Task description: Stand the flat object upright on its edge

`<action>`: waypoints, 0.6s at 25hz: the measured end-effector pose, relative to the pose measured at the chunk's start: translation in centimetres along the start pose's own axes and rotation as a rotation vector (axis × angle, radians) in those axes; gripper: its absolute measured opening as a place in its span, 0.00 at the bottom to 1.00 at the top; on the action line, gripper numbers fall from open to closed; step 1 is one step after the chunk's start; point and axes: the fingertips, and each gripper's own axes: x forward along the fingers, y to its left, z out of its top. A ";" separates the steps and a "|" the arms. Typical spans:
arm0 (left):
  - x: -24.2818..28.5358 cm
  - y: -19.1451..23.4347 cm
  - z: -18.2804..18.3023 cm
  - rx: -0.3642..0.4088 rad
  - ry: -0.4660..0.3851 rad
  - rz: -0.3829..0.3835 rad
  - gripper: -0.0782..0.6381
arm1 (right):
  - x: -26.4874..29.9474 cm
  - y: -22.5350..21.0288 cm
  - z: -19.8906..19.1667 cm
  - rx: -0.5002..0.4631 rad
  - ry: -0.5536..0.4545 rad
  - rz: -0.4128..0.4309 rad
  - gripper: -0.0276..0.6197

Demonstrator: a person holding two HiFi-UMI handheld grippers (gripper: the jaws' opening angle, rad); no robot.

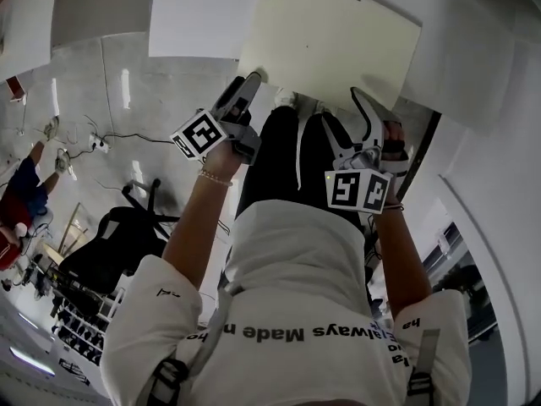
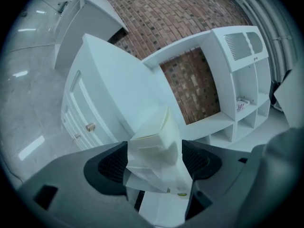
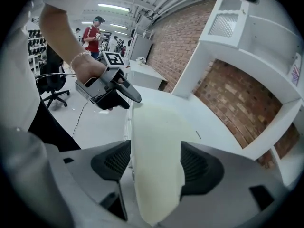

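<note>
A large cream flat board lies on a white table top, its near edge toward me. My left gripper is at the board's near left corner. In the left gripper view that corner sits between the jaws of the gripper, which stand wide without clamping it. My right gripper is at the near right edge. Its own view shows the board running away between spread jaws, with the left gripper at the far corner.
A white shelf unit with a brick back stands behind the table. A white drawer cabinet is beside it. A black office chair and cables are on the floor at my left, and a person in red stands further off.
</note>
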 end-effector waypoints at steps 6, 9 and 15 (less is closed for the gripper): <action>1.5 0.6 -0.4 -0.160 -0.052 -0.100 0.57 | 2.4 1.5 -2.7 -0.049 0.051 0.023 0.48; 1.8 0.4 -0.1 -0.153 -0.064 -0.148 0.57 | 3.1 1.8 -3.3 -0.094 0.058 -0.001 0.48; 1.6 -0.5 0.4 -0.152 -0.076 -0.172 0.52 | 3.1 1.6 -3.3 -0.125 0.049 -0.034 0.47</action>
